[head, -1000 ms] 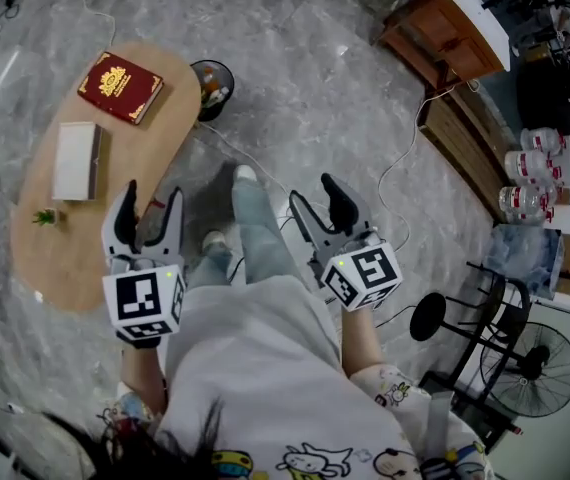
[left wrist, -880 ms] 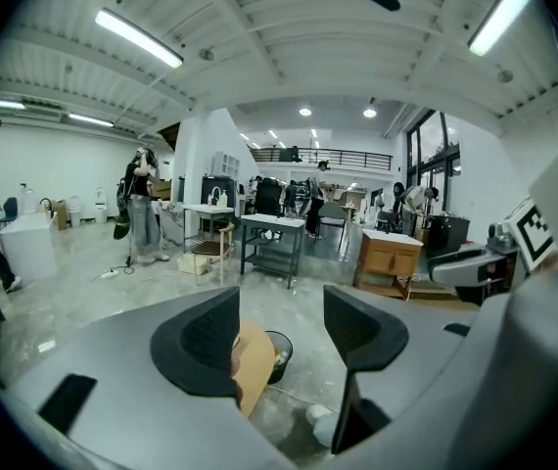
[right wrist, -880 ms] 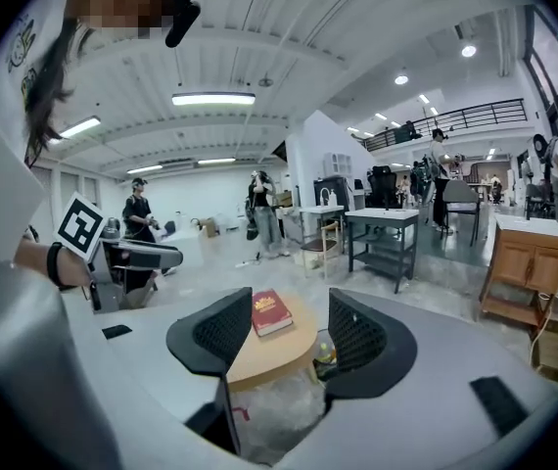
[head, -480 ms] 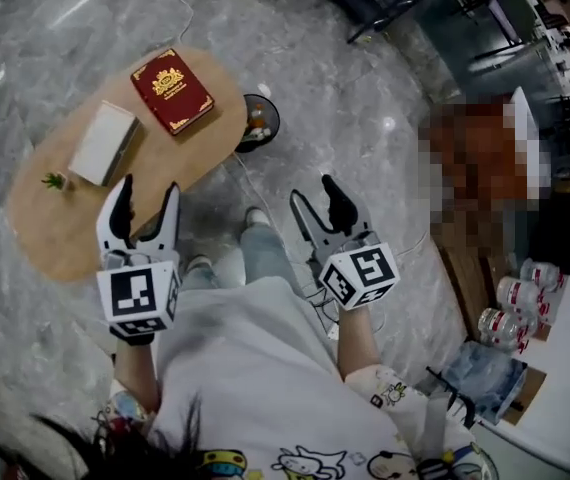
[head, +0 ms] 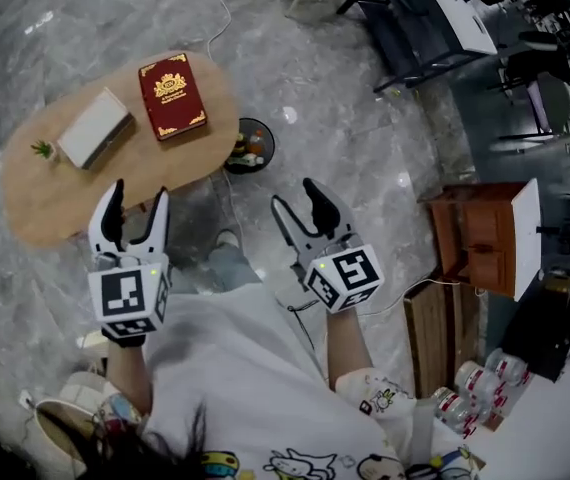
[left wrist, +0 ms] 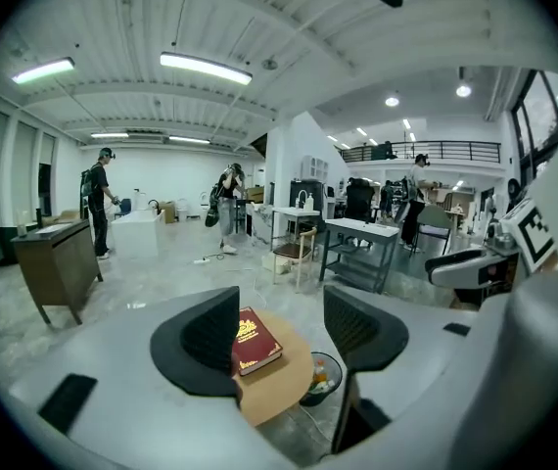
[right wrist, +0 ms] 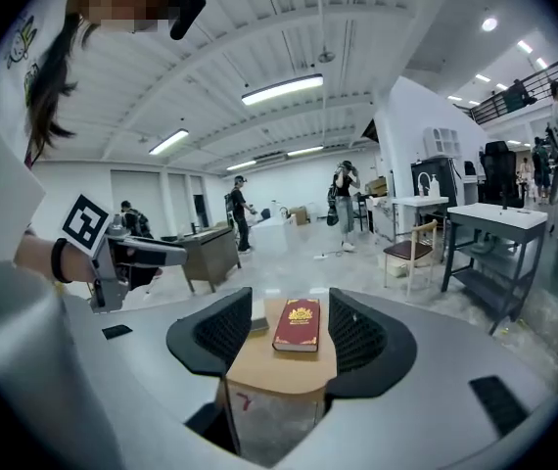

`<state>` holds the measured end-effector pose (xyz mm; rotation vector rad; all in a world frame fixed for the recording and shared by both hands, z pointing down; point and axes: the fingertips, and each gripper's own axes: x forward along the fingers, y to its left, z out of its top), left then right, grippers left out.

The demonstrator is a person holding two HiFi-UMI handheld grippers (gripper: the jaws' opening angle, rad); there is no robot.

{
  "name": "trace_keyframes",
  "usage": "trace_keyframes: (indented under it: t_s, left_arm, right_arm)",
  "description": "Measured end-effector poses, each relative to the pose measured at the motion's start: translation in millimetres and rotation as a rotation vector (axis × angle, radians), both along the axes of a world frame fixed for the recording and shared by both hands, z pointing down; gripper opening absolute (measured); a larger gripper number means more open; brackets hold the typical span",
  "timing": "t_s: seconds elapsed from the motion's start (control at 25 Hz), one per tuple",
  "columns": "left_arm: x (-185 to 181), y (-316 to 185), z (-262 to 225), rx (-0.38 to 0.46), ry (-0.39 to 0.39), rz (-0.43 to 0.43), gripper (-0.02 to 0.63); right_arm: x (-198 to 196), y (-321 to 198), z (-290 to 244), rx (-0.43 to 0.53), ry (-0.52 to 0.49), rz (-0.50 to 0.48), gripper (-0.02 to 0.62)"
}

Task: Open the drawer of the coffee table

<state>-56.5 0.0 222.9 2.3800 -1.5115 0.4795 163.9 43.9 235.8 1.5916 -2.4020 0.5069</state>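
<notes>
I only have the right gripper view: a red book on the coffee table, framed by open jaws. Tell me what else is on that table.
Observer: In the head view, a white box lies beside the red book, with a small green plant just past it.
Operator: Report the left gripper.
Observer: The left gripper has its jaws apart with nothing between them.
Operator: Check the floor around the table.
Observer: A round black bin with items inside stands by the book end of the coffee table.

Bright ceiling strip lights (left wrist: 205, 68), glare on glossy floor (head: 295, 58), fisheye-warped edges.
</notes>
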Motion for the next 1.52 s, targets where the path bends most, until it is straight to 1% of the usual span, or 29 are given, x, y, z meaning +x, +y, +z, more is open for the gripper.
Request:
trace_keyframes:
  t_s: [0.2,0.36,0.56,0.72,0.88,1.2,1.4,1.52]
  left_arm:
    - [24.4,10.1,0.5,0.000,-0.019,-0.058,0.247]
    - [26.8,16.9,1.8,-0.005,-0.029,-0.106,0.247]
    - [15.0,21.3,6.1,-0.015,-0.042,-0.158,0.247]
    - [4.4,23.2,10.7,-0.024,-0.043,-0.168,0.247]
    - [-6.4,24.4,16.7,-0.039,-0.039,-0.162,0.247]
    - [-28.7,11.6,34.5,-0.079,-0.040,-0.102,0.247]
    - [-33.3,6.0,50.1,-0.104,-0.044,-0.053,0.247]
    - [-31.5,2.7,63.9,-0.122,-0.047,-0.026,0.247]
  right_arm:
    - [24.1,-4.5,10.1,-0.022,-0.007,-0.076,0.210]
    - [29.1,-9.3,15.7,-0.029,-0.012,-0.126,0.210]
    - [19.1,-16.7,24.2,-0.046,-0.018,-0.179,0.210]
    - [1.5,-21.9,30.0,-0.062,-0.031,-0.213,0.210]
    - [-17.2,-26.7,34.8,-0.070,-0.018,-0.232,0.210]
    - [-54.8,-41.4,49.8,-0.100,0.018,-0.245,0.210]
    - [-72.2,-46.4,66.4,-0.115,0.046,-0.257,0.210]
    - [-76.4,-50.1,81.5,-0.127,0.059,-0.254,0.210]
